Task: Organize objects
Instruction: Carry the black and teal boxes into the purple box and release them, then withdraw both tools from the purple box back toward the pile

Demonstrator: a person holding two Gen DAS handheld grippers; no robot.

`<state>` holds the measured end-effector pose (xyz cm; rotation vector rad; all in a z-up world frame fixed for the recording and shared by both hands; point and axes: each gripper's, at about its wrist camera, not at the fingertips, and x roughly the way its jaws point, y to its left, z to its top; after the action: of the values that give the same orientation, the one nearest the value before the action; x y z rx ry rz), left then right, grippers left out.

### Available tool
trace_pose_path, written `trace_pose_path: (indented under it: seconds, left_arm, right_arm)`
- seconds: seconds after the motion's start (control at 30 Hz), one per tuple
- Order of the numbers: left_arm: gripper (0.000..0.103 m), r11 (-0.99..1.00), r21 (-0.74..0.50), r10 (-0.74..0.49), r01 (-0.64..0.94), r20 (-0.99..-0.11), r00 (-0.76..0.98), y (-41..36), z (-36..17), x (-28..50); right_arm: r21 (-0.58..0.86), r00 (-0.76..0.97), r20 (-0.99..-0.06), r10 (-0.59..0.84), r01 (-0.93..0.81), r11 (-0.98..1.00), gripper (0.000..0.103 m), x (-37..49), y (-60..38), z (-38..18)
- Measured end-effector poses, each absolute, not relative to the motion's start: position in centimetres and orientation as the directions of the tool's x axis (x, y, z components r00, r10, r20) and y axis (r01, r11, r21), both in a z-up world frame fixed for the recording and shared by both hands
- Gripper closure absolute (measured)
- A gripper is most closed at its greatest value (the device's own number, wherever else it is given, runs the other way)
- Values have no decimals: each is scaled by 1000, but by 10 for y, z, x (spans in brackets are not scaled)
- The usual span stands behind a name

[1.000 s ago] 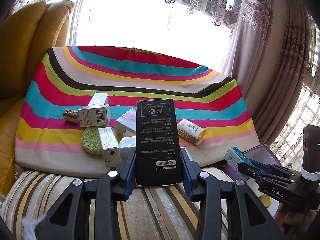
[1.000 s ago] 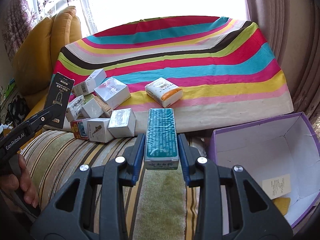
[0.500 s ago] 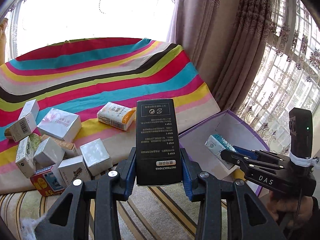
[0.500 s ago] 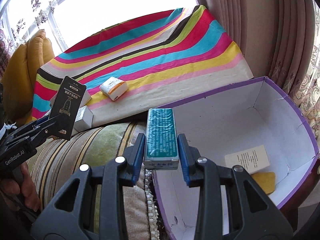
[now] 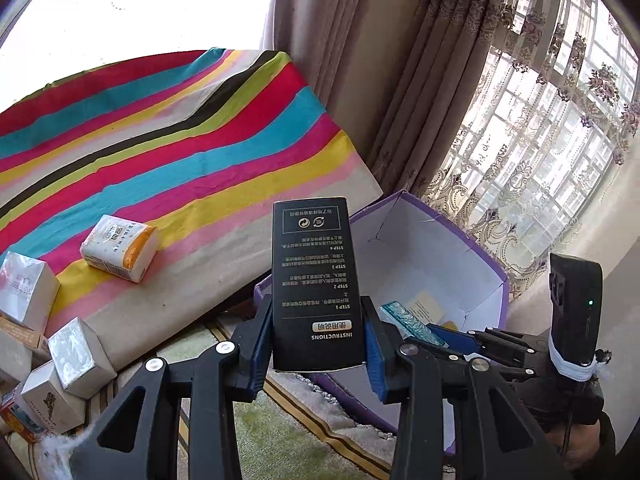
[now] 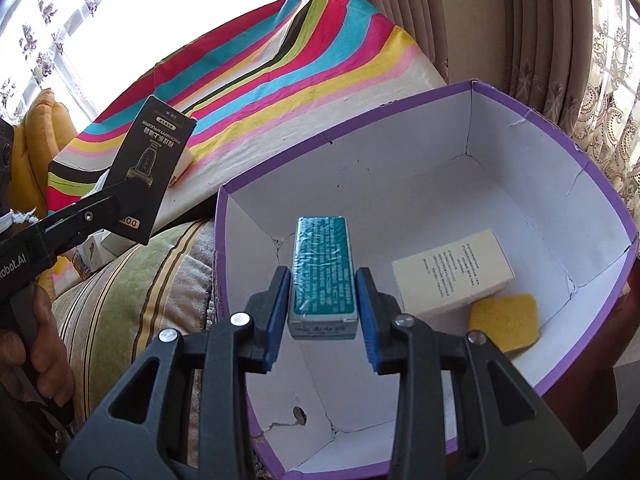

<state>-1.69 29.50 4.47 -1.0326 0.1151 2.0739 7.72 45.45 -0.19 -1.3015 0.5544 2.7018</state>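
Right wrist view: right hand-held gripper (image 6: 322,320) pinches a teal box (image 6: 322,272) over the open purple bin (image 6: 600,184); a cream box (image 6: 452,276) and yellow sponge (image 6: 504,320) lie inside. Left hand-held gripper (image 5: 318,340) clamps a black carton (image 5: 316,280); beyond, a tissue pack (image 5: 119,253) rests on the striped cloth (image 5: 200,152).

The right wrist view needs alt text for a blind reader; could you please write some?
The right gripper holds a teal box over an open purple-rimmed box containing a cream carton and a yellow sponge.
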Motion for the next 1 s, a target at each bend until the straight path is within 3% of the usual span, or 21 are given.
trace_pose_path:
  seconds: [0.2,0.37,0.57,1.0]
  left_arm:
    - [59,-652,-267,615,-710,-734,-288,314,34,-21]
    - [56,-662,-293,618,-690,-734,-281,309,30,-24]
    - [55,-674,-299,619,-675,-728,-295,301,31,-24]
    - [54,-724,-328,601,-608,-731,-322,259,23,-25]
  right_arm:
    - [284,-617,-783,-75,-247,-926,65,78,455,-5]
    - [288,-613,-786,-83,-244,-926,55,78,453,-7]
    - [303,-606,-788,-110,-225,-926,51,76,448,-7]
    - [295,-613,-781,-123,-189,-937,50,71,430,1]
